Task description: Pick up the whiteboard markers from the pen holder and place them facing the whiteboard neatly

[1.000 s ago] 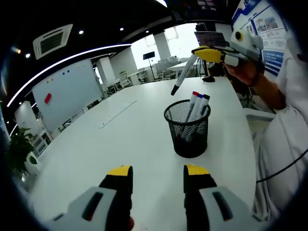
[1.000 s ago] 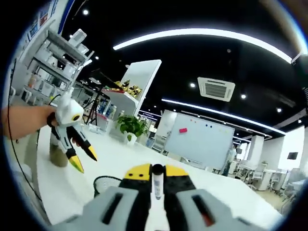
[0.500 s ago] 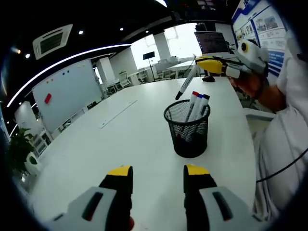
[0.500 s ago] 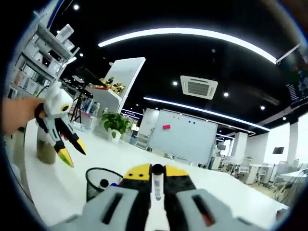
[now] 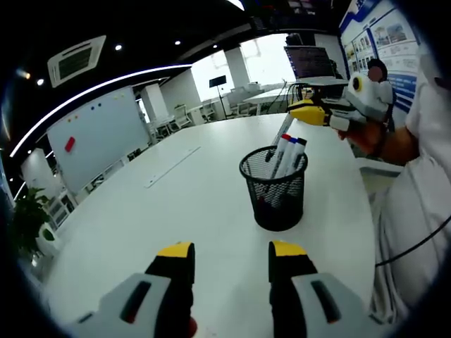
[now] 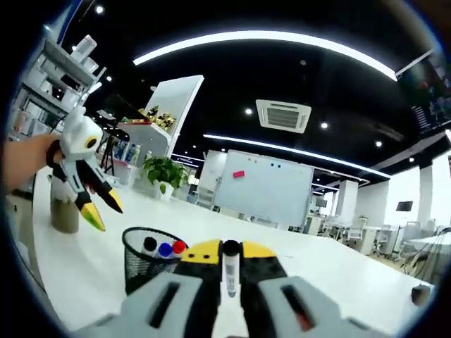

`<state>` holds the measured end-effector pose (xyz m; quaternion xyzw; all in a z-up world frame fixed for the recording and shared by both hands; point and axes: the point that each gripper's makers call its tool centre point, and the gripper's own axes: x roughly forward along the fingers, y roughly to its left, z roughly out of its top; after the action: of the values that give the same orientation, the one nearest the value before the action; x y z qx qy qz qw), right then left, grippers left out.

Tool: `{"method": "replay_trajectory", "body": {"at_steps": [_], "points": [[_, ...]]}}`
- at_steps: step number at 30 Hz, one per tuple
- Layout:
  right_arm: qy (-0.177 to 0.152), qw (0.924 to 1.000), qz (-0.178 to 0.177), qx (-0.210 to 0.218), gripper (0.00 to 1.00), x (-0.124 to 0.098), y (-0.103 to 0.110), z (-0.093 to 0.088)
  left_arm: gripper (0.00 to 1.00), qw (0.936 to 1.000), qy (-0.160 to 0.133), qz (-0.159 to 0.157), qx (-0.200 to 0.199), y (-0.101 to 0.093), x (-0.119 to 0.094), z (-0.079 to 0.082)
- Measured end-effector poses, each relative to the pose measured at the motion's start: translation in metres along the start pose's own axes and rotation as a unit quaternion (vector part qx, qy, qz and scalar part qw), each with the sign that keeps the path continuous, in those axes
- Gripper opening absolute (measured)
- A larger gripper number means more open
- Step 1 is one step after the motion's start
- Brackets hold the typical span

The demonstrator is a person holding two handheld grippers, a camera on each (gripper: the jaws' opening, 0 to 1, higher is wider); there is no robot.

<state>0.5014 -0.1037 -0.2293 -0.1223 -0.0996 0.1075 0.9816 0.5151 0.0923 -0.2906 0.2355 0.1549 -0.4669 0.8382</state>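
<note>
In the left gripper view, the left gripper (image 5: 230, 255) is hovering low over the white table (image 5: 176, 204) with its yellow-tipped jaws standing apart and nothing between them. The black mesh pen holder (image 5: 275, 189) is standing upright on the table just ahead of the jaws and slightly to their right. Two markers are resting inside it, leaning toward the far right rim: one with a red cap (image 5: 285, 138) and one with a blue cap (image 5: 299, 144).

Beyond the holder, the right gripper (image 5: 308, 113) is coming in from the right, held in a person's hand (image 5: 368, 130). Its jaws are clamped on a white marker (image 5: 280, 136), which is slanting downward with its dark tip at the holder's far rim; whether the tip is touching the rim cannot be told.

In the right gripper view, that marker is sitting end-on between the closed jaws of the right gripper (image 6: 227, 251). The pen holder (image 6: 146, 262) is lying just ahead and to the left of those jaws, showing black, blue and red caps. The left gripper (image 6: 91, 208) is hanging further left, jaws parted. The whiteboard (image 6: 263, 187) is standing well beyond the table, straight ahead.
</note>
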Motion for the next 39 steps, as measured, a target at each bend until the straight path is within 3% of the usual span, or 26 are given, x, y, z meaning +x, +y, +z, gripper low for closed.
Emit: {"method": "replay_trajectory", "body": {"at_steps": [30, 39], "points": [[0.015, 0.9998, 0.009, -0.006, 0.08, 0.001, 0.016, -0.021, 0.43, 1.0000, 0.001, 0.001, 0.000, 0.001, 0.000, -0.001], [0.026, 0.9997, -0.004, -0.002, 0.08, -0.003, 0.009, -0.029, 0.43, 1.0000, 0.001, 0.002, 0.001, 0.002, 0.001, -0.001]]}}
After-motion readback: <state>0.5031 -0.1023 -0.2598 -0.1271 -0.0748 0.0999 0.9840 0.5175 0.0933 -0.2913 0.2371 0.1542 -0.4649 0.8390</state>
